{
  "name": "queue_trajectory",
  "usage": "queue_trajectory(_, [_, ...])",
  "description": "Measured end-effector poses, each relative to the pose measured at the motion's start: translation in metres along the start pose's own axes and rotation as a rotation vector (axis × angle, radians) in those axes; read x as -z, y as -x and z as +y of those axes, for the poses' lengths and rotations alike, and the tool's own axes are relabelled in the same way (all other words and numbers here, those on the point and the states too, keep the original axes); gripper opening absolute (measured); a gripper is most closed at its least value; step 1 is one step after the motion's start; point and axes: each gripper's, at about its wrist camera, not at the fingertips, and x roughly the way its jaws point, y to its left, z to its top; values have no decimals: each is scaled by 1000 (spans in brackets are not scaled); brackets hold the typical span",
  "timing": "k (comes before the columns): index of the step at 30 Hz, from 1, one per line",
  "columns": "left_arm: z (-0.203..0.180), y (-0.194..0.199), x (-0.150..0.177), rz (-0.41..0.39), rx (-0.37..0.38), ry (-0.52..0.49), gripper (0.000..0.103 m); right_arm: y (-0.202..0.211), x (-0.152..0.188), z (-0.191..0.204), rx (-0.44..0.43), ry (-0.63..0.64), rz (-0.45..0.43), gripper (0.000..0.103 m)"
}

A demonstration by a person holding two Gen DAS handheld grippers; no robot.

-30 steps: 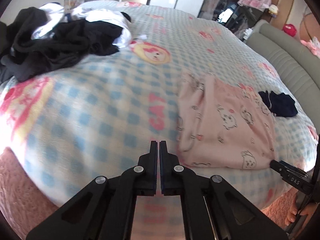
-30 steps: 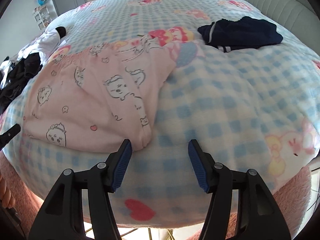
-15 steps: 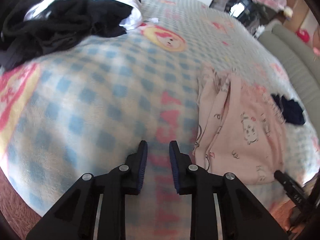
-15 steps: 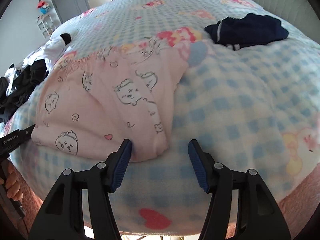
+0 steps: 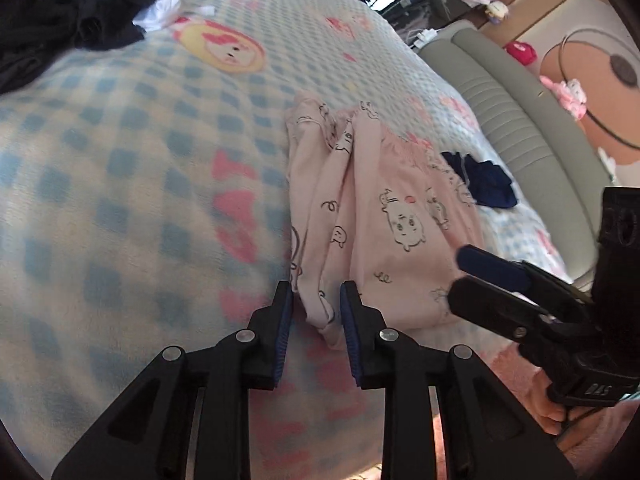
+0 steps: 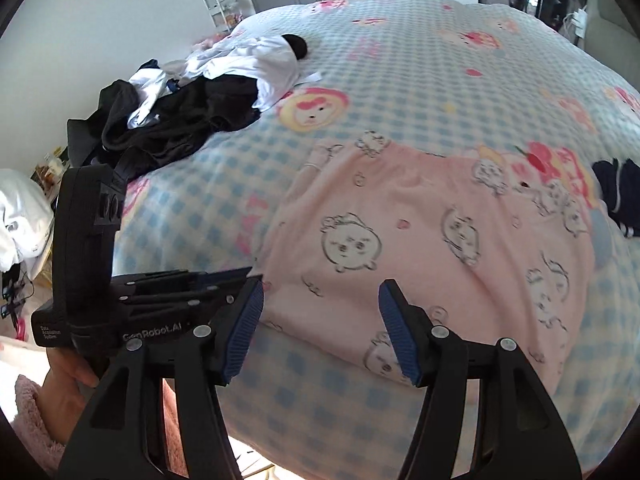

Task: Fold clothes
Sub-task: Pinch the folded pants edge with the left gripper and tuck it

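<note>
So the pink pajamas (image 5: 384, 216) lie half folded on the bed (image 5: 120, 200), both sets of jaws spread and holding nothing, and the dark pile (image 6: 176, 120) waits.

Bright daylight washes the checked blanket (image 5: 120, 184); its pattern blurs, and fisheye bending darkens the corners around it.
</note>
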Motion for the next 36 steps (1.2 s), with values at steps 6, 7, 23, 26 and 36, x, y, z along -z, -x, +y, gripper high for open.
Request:
queue_trajectory(6, [16, 28, -5, -146, -123, 52, 28, -51, -26, 8, 21, -23, 97, 66])
queue_trajectory(7, [24, 30, -5, -164, -186, 86, 26, -56, -25, 10, 45, -13, 109, 66])
queue_trajectory(23, [11, 9, 1, -117, -85, 83, 30, -34, 10, -4, 226, 78, 62, 63])
queue_trajectory(26, [4, 4, 1, -118, -91, 49, 30, -24, 10, -12, 239, 72, 35, 63])
queue_trajectory(36, [-21, -7, 11, 60, -141, -133, 30, 29, 11, -29, 16, -55, -192, 70])
